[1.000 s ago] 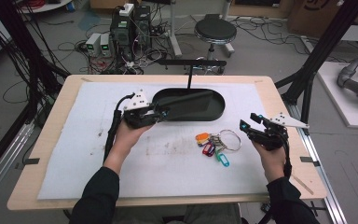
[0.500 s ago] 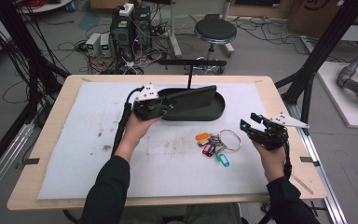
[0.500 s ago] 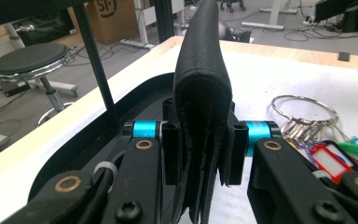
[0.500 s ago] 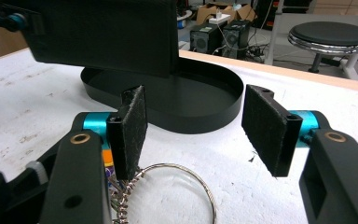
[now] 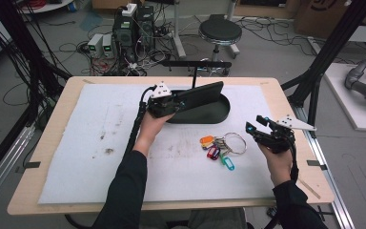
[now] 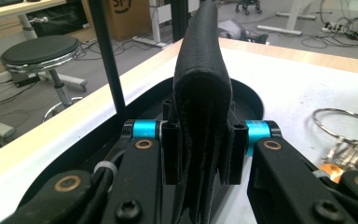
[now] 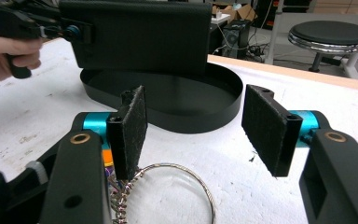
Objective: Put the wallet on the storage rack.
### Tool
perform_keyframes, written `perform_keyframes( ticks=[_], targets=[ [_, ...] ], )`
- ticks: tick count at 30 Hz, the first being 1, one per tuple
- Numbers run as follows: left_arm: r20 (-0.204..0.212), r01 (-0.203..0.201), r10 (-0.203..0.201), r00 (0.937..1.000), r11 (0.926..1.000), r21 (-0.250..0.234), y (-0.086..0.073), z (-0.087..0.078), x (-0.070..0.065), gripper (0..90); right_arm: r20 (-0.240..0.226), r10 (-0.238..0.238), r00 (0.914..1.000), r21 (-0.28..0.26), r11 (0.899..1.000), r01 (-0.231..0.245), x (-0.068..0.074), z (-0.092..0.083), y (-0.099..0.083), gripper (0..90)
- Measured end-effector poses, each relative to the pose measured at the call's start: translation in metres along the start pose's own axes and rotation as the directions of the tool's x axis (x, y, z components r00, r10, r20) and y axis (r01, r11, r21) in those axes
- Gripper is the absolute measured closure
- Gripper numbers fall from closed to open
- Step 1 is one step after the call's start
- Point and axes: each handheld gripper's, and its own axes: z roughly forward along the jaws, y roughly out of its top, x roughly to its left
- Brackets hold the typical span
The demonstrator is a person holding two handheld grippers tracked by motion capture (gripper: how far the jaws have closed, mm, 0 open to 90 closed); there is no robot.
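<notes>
A black folded wallet [image 5: 201, 94] stands on edge above the black oval tray [image 5: 219, 116], with my left gripper [image 5: 177, 104] shut on its near end. In the left gripper view the wallet [image 6: 203, 88] rises between the two pads, pinched at its folded spine, with the tray [image 6: 248, 95] under it. My right gripper [image 5: 253, 128] hovers open at the right, just beside a key ring with coloured tags [image 5: 219, 147]. In the right gripper view its pads [image 7: 133, 121] stand wide apart over the ring [image 7: 179, 184], nothing between them, facing the tray [image 7: 168, 100] and the wallet [image 7: 140, 32].
A white mat [image 5: 86, 143] covers the wooden table [image 5: 286, 109]. A thin black post with a crossbar [image 5: 195, 64] stands right behind the tray. Black frame legs [image 5: 314, 71] rise at the table's right; a stool [image 5: 219, 31] and cables lie on the floor beyond.
My left hand has carried the wallet to the right and farther over the tray. The right gripper and the keys have stayed where they were.
</notes>
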Motion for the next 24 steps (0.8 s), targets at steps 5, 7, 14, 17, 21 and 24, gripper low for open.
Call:
perform_keyframes(
  ticks=[5, 7, 14, 17, 21, 24],
  targets=[
    [-0.013, 0.03, -0.03, 0.9995, 0.9995, -0.006, -0.01, 0.01, 0.004, 74.4, -0.003, 0.002, 1.0, 0.0, 1.0, -0.002, 0.0, 0.0, 0.0, 40.9],
    [-0.02, 0.028, -0.028, 0.9994, 0.9996, -0.005, -0.013, 0.012, 0.006, 74.4, -0.004, 0.002, 1.0, 0.001, 1.0, -0.002, 0.0, 0.0, 0.0, 40.9],
    [-0.036, 0.046, -0.047, 0.9983, 0.9988, -0.016, -0.021, 0.017, 0.012, 74.4, -0.007, 0.002, 1.0, 0.001, 1.0, -0.002, 0.0, 0.001, -0.001, 40.9],
    [-0.031, 0.058, -0.058, 0.9978, 0.9983, -0.013, -0.025, 0.021, 0.013, 74.4, -0.008, 0.003, 1.0, 0.004, 1.0, -0.003, -0.001, 0.002, -0.001, 40.9],
    [-0.033, 0.049, -0.049, 0.9982, 0.9988, 0.0, -0.031, 0.026, 0.013, 74.3, -0.01, 0.001, 1.0, 0.008, 1.0, -0.001, 0.0, 0.002, -0.001, 41.0],
    [-0.033, 0.065, -0.065, 0.9973, 0.9979, -0.006, -0.033, 0.026, 0.016, 74.3, -0.01, 0.001, 1.0, 0.008, 1.0, -0.001, 0.0, 0.002, -0.001, 40.9]
  ],
)
